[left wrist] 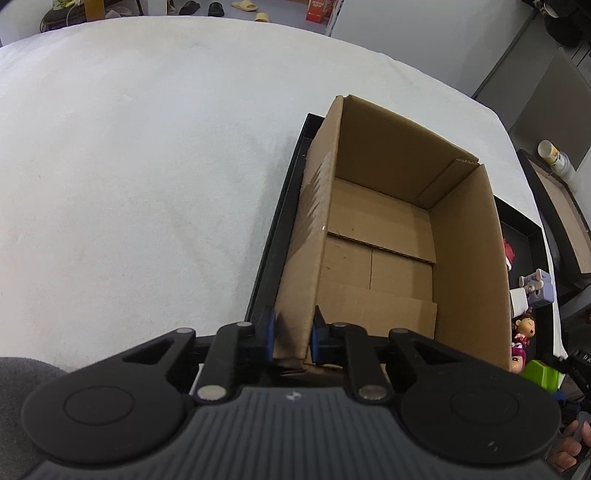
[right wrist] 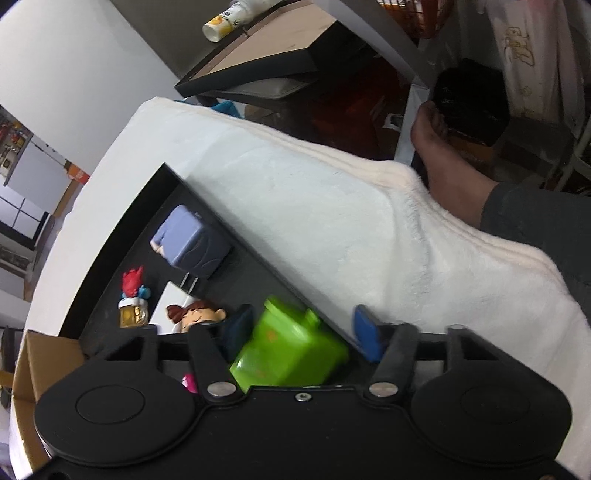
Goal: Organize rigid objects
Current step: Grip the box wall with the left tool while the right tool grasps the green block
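Observation:
An open, empty cardboard box (left wrist: 388,236) stands in a shallow black tray (left wrist: 275,229) on a white cloth. My left gripper (left wrist: 291,338) is shut on the box's near left wall, one finger outside and one inside. In the right wrist view my right gripper (right wrist: 303,328) is open around a green toy block (right wrist: 291,350) that lies in the tray (right wrist: 122,221); the fingers do not clamp it. Beside it lie a purple cube toy (right wrist: 190,240), a red-and-blue figure (right wrist: 133,299) and a brown-haired doll (right wrist: 195,314). The toys also show right of the box (left wrist: 532,291).
The white cloth (left wrist: 140,177) covers the table left of the tray. A second black-framed tray (right wrist: 258,59) with a white bottle (right wrist: 229,16) sits beyond the table. A person's bare foot (right wrist: 443,158) rests past the right table edge.

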A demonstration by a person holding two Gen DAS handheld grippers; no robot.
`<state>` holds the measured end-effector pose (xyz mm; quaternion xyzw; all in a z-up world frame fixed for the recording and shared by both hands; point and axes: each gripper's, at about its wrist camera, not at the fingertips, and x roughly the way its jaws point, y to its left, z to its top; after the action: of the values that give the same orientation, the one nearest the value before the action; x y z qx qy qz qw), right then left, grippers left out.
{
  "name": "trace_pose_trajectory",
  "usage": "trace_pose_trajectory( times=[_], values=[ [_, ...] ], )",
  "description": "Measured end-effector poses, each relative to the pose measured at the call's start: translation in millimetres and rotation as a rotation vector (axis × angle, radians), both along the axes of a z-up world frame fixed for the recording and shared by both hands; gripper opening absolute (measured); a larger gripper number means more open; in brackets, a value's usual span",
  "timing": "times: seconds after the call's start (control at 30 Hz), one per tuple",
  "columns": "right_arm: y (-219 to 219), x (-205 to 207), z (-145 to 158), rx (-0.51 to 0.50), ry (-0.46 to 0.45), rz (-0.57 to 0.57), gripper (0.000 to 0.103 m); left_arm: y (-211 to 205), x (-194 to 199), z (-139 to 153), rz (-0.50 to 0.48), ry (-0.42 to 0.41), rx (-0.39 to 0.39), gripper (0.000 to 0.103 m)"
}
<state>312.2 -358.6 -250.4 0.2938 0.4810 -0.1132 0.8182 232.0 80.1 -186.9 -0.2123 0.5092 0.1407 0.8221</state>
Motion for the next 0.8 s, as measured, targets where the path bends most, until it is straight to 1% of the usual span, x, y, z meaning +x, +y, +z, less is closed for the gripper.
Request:
trace_pose_trajectory(
  times=[0.03, 0.07, 0.17, 0.27, 0.37, 0.4, 0.43, 0.5, 0.6, 0.7, 0.77, 0.8],
  values=[
    [-1.3, -0.3, 0.6, -0.017, 0.008, -0.002, 0.031, -0.3, -0.8, -0.1, -0.002, -0.002, 0.002, 0.017],
    [-4.3, -0.8, 0.2, -0.024, 0.019, -0.007, 0.027, -1.1, -1.3, -0.1, -0.003, -0.003, 0.006, 0.016],
    [-13.2, -3.9, -1.9, 0.02, 0.009, 0.002, 0.024, -3.4, -3.3, 0.6, -0.007, -0.007, 0.017, 0.016],
    [-14.5, -5.9, -1.2, 0.027, 0.004, 0.018, 0.023, -3.7, -3.9, 0.7, -0.006, -0.008, 0.017, 0.016],
    [-16.9, -7.9, 0.4, 0.043, 0.011, 0.011, 0.023, -3.8, -4.4, 0.6, -0.006, -0.009, 0.019, 0.016],
    [-18.0, -8.6, 1.2, 0.049, 0.014, 0.009, 0.023, -3.6, -3.9, 0.7, -0.005, -0.008, 0.018, 0.016],
    [-19.2, -9.5, 2.5, 0.056, 0.014, 0.005, 0.027, -3.6, -3.4, 0.8, -0.003, -0.008, 0.016, 0.016],
    [-22.2, -11.6, 5.7, 0.084, 0.014, -0.012, 0.03, -3.3, -3.9, 1.3, 0.0, -0.006, 0.016, 0.016],
    [-24.5, -16.1, 13.0, 0.114, 0.018, -0.024, 0.05, -1.9, -2.4, 2.2, 0.004, -0.007, 0.018, 0.016],
    [-22.1, -24.4, 23.8, 0.107, 0.011, -0.013, 0.051, -2.5, -1.6, 2.8, 0.006, -0.01, 0.023, 0.016],
    [-18.9, -29.8, 29.3, 0.126, 0.008, 0.001, 0.052, -3.0, -1.9, 2.3, 0.006, -0.011, 0.023, 0.016],
    [-16.6, -31.9, 30.9, 0.131, 0.011, 0.012, 0.054, -3.0, -2.4, 2.2, 0.005, -0.011, 0.024, 0.016]
  ],
)
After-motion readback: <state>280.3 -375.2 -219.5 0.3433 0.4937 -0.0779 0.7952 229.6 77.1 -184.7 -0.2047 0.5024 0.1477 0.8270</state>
